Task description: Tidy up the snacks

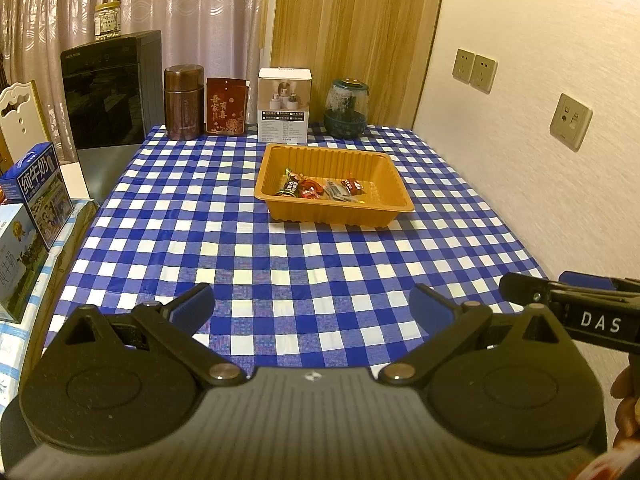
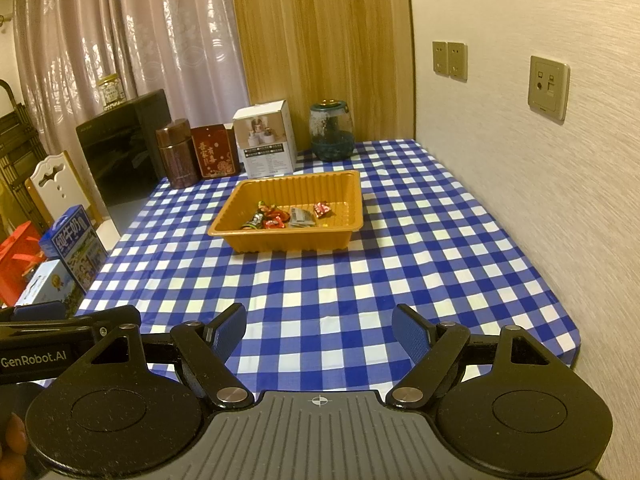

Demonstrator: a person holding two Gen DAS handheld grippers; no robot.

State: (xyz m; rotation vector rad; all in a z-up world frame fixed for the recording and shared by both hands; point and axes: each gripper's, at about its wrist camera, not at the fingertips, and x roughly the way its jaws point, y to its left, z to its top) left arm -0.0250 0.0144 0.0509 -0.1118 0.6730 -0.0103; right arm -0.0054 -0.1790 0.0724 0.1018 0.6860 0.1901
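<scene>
The wrapped snacks (image 1: pixel 320 189) already lie inside the ribbed orange plastic tray (image 1: pixel 394 208) mid-counter. Both the left tool (image 1: pixel 312 312) and right tool (image 2: pixel 319 330) are held apart, empty; a last check for strays is advised.

We see both views in warm, fairly dim indoor light with a yellow cast. The tray (image 1: pixel 334 222) drops a soft shadow toward 6 o'clock on the bench (image 1: pixel 280 272), so light falls from above and behind. Fisheye bending curves the wall (image 2: pixel 540 200) and curtains (image 2: pixel 120 40); corners go black at 1 o'clock. The wall smears at 3 o'clock. The middle is sharp, with faint grain.
</scene>
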